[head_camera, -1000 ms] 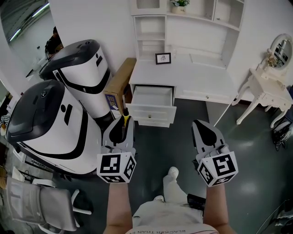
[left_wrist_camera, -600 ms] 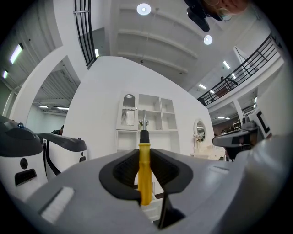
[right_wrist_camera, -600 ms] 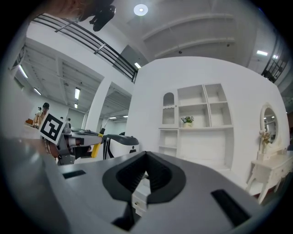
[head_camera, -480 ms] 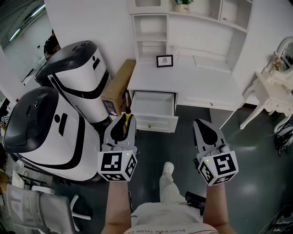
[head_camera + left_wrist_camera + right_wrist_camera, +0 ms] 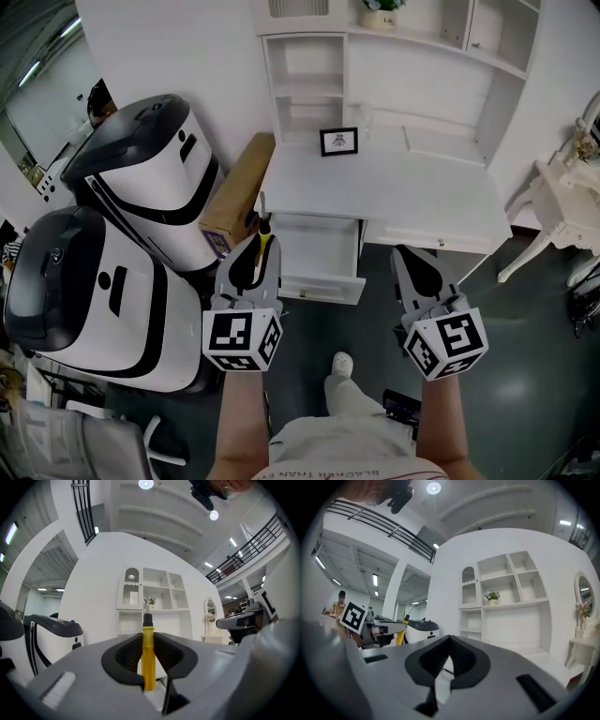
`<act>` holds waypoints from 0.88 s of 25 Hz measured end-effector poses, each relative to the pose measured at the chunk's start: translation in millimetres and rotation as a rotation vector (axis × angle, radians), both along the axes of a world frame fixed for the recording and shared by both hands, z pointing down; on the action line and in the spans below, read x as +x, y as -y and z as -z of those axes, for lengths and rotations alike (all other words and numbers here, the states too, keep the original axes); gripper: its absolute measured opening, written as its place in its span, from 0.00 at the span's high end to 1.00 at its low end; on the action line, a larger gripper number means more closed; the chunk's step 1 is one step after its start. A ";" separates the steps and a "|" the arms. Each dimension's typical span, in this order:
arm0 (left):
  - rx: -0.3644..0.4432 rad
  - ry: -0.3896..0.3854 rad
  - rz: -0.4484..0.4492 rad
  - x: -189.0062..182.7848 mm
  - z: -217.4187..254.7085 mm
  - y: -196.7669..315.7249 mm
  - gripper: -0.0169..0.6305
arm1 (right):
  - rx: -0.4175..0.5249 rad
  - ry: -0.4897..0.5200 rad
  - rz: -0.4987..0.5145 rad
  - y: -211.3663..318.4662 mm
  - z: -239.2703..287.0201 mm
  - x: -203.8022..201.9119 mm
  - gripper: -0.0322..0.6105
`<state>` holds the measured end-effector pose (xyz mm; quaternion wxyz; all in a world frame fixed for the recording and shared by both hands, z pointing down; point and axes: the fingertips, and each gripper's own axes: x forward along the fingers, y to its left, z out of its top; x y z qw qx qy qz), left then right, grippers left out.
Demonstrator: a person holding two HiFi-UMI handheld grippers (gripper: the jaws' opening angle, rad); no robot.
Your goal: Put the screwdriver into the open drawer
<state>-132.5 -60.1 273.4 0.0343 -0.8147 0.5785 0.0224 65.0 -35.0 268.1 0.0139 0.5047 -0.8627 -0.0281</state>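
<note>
Screwdriver (image 5: 148, 654): yellow handle, black collar, metal shaft. It is clamped upright between the jaws of the left gripper (image 5: 253, 251), with handle and shaft standing out past the pads. In the head view it is outside the drawer (image 5: 317, 287), by the drawer's left front corner.

Drawer: pulled open under the left side of the white desk (image 5: 403, 192); the inside looks bare.

Right gripper (image 5: 418, 268): jaws together at the tips, nothing between them. It is held level beside the left one, in front of the desk's right half.

On the desk: a small picture frame (image 5: 339, 141) against the shelving. Left of the desk: a cardboard box (image 5: 234, 192), then two large white-and-black machines (image 5: 141, 169).
</note>
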 end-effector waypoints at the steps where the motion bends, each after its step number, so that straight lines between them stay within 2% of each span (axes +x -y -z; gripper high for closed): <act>1: -0.002 -0.001 -0.003 1.7 -0.5 11.6 0.85 | -0.004 0.006 0.002 12.8 -0.2 1.0 0.94; 12: -0.028 -0.001 0.013 11.6 -4.8 123.5 0.85 | -0.019 -0.009 0.031 134.9 1.1 7.0 0.94; 22: -0.065 0.005 0.027 21.1 -19.9 183.3 0.85 | -0.056 -0.009 0.027 192.1 -14.0 20.7 0.94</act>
